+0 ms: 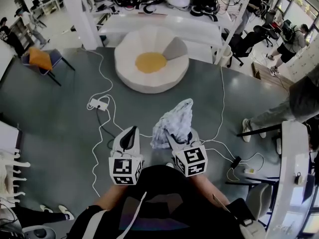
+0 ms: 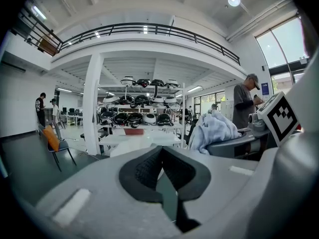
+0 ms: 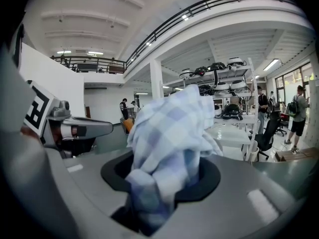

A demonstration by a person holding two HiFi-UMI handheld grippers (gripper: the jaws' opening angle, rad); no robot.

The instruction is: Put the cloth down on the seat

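My right gripper [image 3: 164, 176] had its jaws squeezed tight on the bunched-up cloth [image 3: 169, 133], my left gripper [image 2: 160, 156] had its jaws closed on nothing, and the round white seat [image 1: 127, 71] was far ahead of both jaws, so putting the cloth down was all left to do.

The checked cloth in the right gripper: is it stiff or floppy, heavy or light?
Probably floppy: the cloth bunches and folds over the right gripper. Likely light: the fabric looks thin. It should slump on the seat, not roll.
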